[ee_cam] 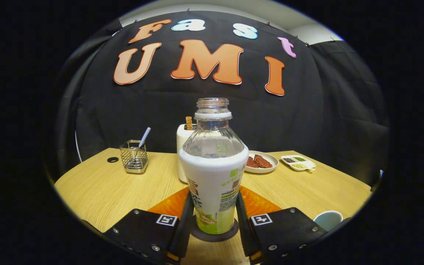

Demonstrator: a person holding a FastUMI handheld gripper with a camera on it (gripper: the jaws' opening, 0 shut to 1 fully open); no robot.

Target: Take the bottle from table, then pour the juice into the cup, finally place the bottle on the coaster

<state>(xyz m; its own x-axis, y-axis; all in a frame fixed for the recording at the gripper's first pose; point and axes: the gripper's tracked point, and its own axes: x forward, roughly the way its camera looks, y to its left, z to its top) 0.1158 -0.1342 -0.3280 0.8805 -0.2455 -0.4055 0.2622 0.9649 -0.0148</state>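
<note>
Gripper view showed the gripper (214,217) level with the wooden table (98,191), its two fingers standing on either side of the juice bottle (214,173). The jaws were parted to about the bottle's width. Each finger lay close against the lower label; whether both pressed on the bottle could not be told.

The bottle stood upright, uncapped, with its base on a round dark coaster (215,232) between the fingers near the table's near edge. Its clear upper part looked empty; a label hid the lower part. An orange mat (260,203) lay under the coaster and spread to both sides behind the fingers.

A pale cup (328,219) sat at the near right edge of the table, just beside the right finger.

Directly behind the bottle stood a white holder (182,138) with a brown stick in it. Toward the far left corner stood a wire-mesh basket (134,157) holding a checked-handled utensil (144,137). Toward the far right edge were a white plate (267,167) of reddish-brown pieces and, beside it, a small divided dish (298,162) of seasonings.
</note>
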